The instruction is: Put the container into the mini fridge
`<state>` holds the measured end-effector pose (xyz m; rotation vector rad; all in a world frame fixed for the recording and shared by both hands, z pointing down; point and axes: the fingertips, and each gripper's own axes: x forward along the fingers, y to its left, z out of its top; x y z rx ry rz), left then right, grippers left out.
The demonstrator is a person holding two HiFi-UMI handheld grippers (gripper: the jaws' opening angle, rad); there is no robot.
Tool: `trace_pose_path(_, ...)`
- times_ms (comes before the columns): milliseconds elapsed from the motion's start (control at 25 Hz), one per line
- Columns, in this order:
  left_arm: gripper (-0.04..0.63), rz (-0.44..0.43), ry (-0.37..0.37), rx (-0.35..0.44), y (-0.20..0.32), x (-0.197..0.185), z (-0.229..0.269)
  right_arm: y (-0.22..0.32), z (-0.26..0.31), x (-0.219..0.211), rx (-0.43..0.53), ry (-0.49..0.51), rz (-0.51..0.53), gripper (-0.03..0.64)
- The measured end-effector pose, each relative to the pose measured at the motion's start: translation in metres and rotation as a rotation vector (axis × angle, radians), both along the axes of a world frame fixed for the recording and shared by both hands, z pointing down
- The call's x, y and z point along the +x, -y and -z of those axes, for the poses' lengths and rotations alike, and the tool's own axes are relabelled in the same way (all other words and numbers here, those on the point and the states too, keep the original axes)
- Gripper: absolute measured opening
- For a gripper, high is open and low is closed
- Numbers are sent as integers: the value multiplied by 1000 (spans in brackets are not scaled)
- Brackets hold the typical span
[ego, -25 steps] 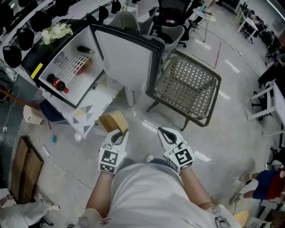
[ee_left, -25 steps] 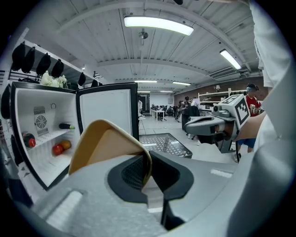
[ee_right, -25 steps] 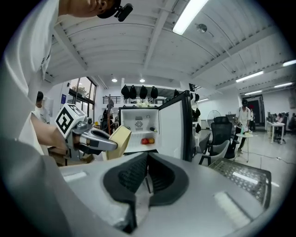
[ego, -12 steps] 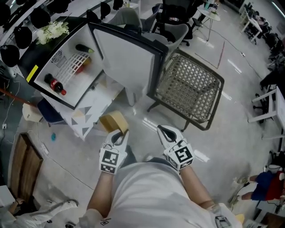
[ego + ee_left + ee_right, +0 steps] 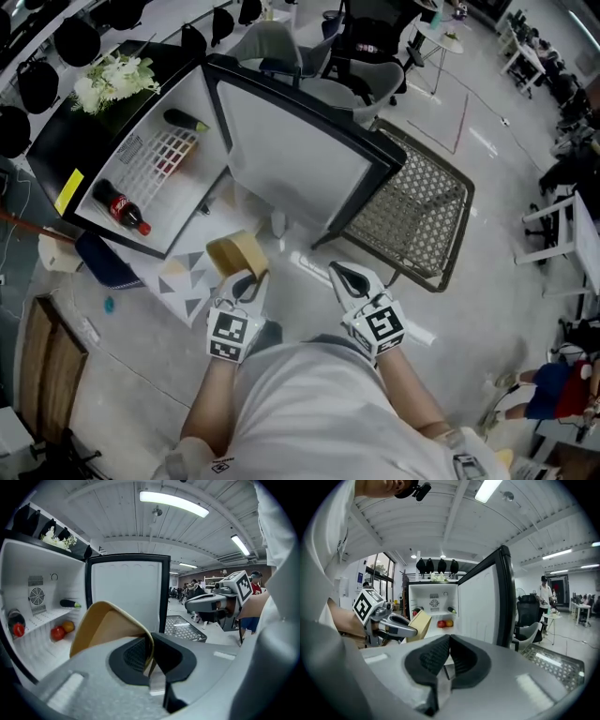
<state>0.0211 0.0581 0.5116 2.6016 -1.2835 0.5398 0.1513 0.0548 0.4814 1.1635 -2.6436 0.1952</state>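
both forearms reach forward side by side from the person's body, with the left gripper (image 5: 247, 279) and the right gripper (image 5: 345, 277) pointing slightly downward toward the open mini fridge (image 5: 183, 199). the left gripper is clamped on one thin wall of the container (image 5: 237, 253), a tan open box with rounded corners, held in the air in front of the fridge's opening and still outside it. the right gripper is empty, jaws pressed together, on the side of the fridge's swung-out door (image 5: 295, 159).

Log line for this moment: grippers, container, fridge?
left gripper: shut on tan boxy container | right gripper: shut, empty | white mini fridge: door open | placed inside: not yet
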Motion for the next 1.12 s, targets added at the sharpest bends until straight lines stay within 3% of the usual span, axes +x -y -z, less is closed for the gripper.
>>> trace_pose_path(600,20,-95,-23,-4,78,-95,-5,92,-2,-121,12,-37,-17,3)
trace_pose_path(840,20,-67,-21,-11,92,-111,-8,118,1,-139,7,-55,0,3)
trace_pose_path(1120,20,27,9,-11,108,-118,-6,151,1,-157,3,-56,113,3)
